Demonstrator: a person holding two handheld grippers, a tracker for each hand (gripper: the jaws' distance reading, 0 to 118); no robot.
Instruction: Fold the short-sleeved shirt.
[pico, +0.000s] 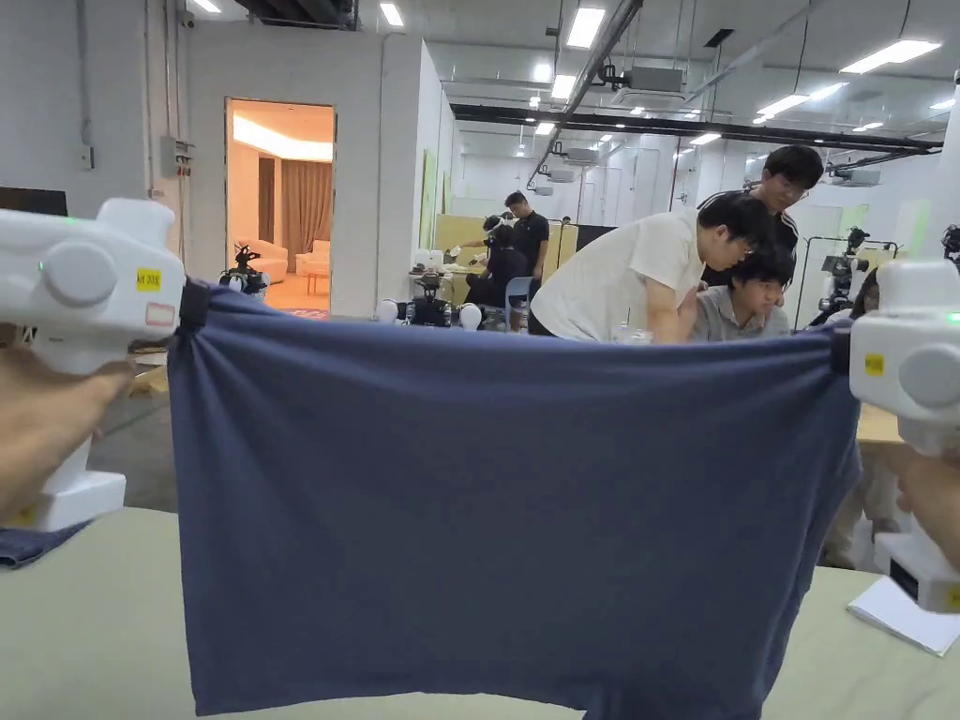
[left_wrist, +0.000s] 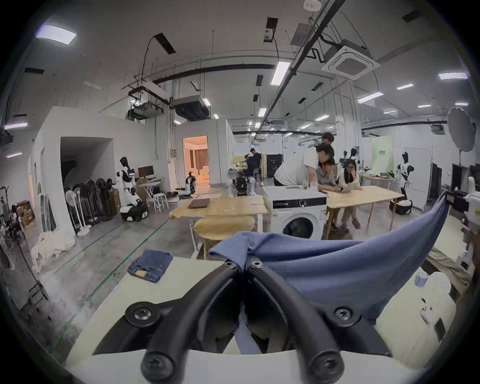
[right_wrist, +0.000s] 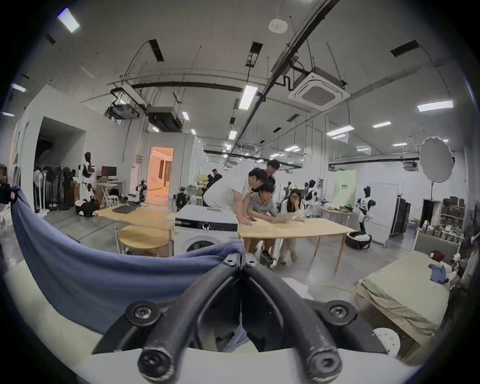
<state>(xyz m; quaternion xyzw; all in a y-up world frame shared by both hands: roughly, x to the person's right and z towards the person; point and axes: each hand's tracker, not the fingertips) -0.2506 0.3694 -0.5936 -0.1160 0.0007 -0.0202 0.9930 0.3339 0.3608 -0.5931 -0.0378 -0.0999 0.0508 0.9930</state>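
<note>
Across the middle of the head view the shirt (pico: 506, 506) hangs as a flat blue sheet above the table (pico: 84, 619), its lower edge at the frame's bottom. The left gripper (left_wrist: 243, 265) is clamped on one top corner, the right gripper (right_wrist: 240, 261) on the other. To do this well, I'd keep the top edge taut and level, then lower it evenly so the cloth lands without wrinkles.

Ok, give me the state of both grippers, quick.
Left gripper: closed on one top corner of the blue knit short-sleeved shirt.
Right gripper: closed on the shirt's other top corner.
</note>
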